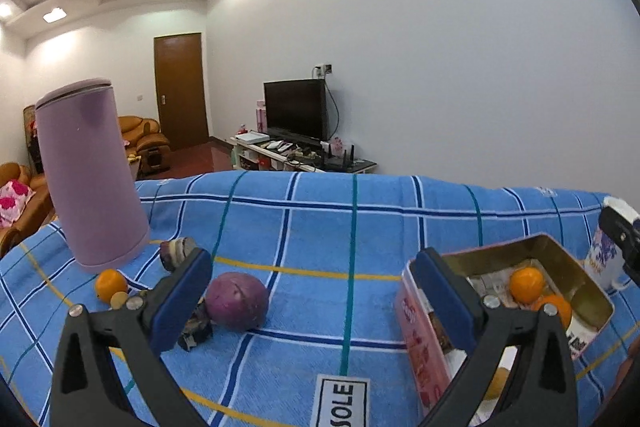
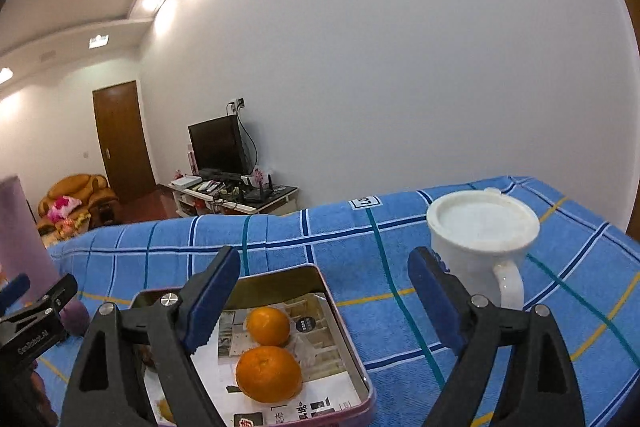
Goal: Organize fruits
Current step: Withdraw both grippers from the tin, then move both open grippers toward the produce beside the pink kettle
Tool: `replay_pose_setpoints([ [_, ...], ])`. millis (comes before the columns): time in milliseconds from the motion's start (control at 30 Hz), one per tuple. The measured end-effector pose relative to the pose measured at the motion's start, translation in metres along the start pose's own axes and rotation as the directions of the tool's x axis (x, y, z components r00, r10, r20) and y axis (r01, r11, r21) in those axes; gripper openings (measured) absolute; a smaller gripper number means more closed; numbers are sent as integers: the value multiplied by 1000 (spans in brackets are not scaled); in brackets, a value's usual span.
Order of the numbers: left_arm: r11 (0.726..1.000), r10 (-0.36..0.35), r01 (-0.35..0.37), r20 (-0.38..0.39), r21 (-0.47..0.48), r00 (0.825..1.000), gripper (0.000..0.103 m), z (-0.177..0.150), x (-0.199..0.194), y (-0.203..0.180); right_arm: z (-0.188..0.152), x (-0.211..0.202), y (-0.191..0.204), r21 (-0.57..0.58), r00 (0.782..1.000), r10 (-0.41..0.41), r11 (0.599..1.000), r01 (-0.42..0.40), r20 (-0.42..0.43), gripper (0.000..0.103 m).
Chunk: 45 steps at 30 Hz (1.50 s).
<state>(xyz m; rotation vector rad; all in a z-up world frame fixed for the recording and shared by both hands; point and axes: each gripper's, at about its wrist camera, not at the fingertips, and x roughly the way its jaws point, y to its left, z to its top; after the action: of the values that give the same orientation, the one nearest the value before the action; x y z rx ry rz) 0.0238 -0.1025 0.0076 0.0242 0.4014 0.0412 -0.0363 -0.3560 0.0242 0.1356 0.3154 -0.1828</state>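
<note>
My left hand-held gripper hangs wide open over the blue checked cloth on the bench, with nothing between its blue pads. Just past its left finger lies a purple sweet potato on the cloth, touching a dark wrapped item partly hidden by that finger. Further left an orange sits at the foot of a tall lilac flask, with a small tan round thing beside it; I cannot tell what it is.

To the right is the open tin, lined with printed paper. My right hand-held gripper is also spread wide and holds nothing. It hovers over the tin's far right corner, its left finger above the tin and its right finger over the cloth. Inside the tin two oranges rest on the paper, one near and one behind it, close together. A white mug with a lid stands upright on the cloth just right of the tin, behind my right finger.
</note>
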Motion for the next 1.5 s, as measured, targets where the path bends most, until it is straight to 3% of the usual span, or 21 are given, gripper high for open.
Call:
replay_pose_setpoints([
  [800,996,-49,51,-30,68,998,103,-11,-18,18,-13,-12,29,-38,999,-44,998,44,8,87],
  [1100,996,-29,32,-40,82,999,103,-13,-17,42,-18,-8,49,20,997,-14,1000,16,-79,87],
  [1500,996,3,1,-51,84,999,103,-13,-10,83,-32,-4,121,-20,987,75,997,-79,-144,87],
])
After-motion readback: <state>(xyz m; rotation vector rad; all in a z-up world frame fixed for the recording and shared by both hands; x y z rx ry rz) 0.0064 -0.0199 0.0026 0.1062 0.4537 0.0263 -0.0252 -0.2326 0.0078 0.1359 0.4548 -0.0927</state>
